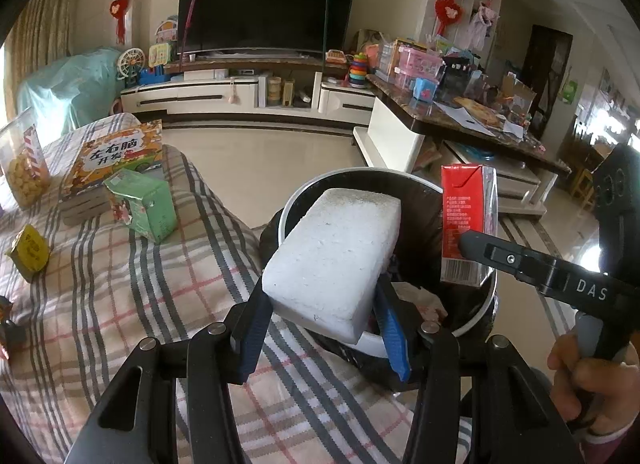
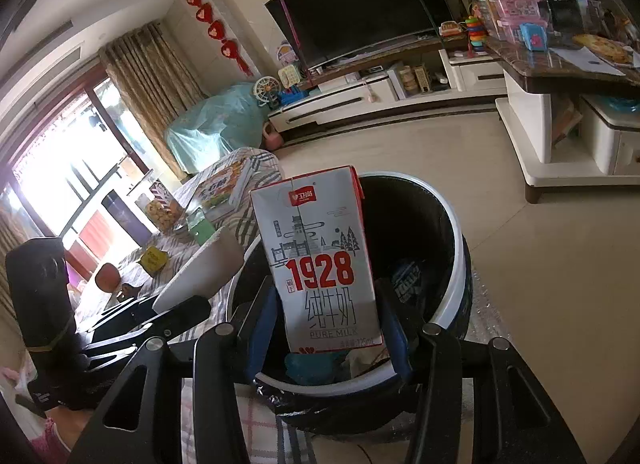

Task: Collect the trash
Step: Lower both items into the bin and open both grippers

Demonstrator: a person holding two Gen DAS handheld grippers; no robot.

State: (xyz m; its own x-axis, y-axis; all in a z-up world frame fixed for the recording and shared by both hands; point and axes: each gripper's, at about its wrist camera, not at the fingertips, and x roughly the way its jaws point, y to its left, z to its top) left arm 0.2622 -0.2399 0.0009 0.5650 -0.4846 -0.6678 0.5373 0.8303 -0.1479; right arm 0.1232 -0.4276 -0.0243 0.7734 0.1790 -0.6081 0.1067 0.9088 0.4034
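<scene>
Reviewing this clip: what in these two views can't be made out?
- Bin contents: both views, mostly hidden by the white foam block and milk carton.
- Small print on the carton's red side: left wrist view, too fine to read.
- Item at the left edge: left wrist view, cut off.
- Foam block's far end: right wrist view, hidden by the left gripper.

My left camera looks forward and down along my left claw (image 1: 320, 320), close over the bin (image 1: 472, 320), with the checked bed (image 1: 120, 284) on its left. My right camera sits just as near behind my right claw (image 2: 326, 328), tilted, aimed into the same bin (image 2: 452, 284). Both views share the bin, the television (image 1: 266, 4) wall, and each other's claw.
</scene>
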